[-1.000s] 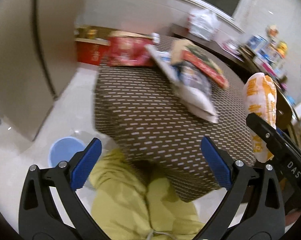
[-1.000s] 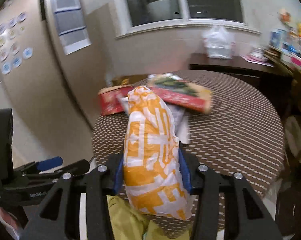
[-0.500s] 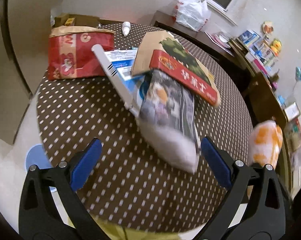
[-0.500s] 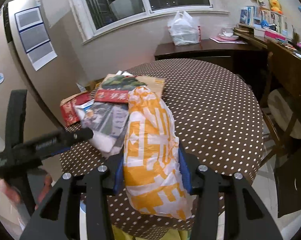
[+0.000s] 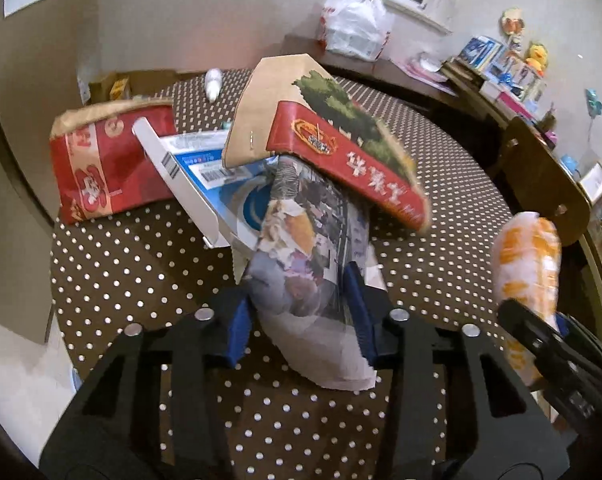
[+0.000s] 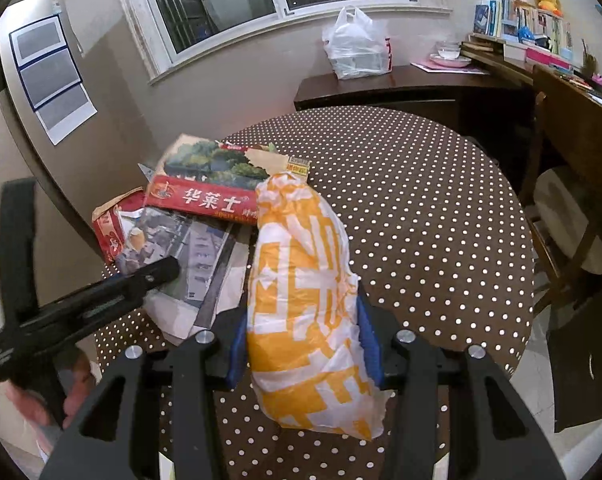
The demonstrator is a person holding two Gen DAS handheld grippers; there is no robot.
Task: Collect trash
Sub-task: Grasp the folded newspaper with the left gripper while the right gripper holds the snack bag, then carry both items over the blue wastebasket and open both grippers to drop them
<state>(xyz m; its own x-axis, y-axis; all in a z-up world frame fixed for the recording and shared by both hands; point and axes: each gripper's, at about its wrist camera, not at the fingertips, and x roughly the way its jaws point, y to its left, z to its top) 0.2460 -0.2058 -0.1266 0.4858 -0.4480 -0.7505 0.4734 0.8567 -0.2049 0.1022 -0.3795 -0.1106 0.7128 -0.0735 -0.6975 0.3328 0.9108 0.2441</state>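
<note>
Already the left gripper (image 5: 301, 312) is closing around the near end of a crumpled printed paper wrapper (image 5: 309, 248), which lies between its blue pads, long axis running straight away from it toward the middle of the polka-dot bench (image 5: 141, 264). Its far end is tucked under a red-and-green paper bag (image 5: 341, 152), beside a blue-and-white carton (image 5: 205, 184), which may drag along. Off to the right, the right gripper (image 6: 305, 344) pinches an orange-and-white bag (image 6: 301, 300) above the bench's near edge.
</note>
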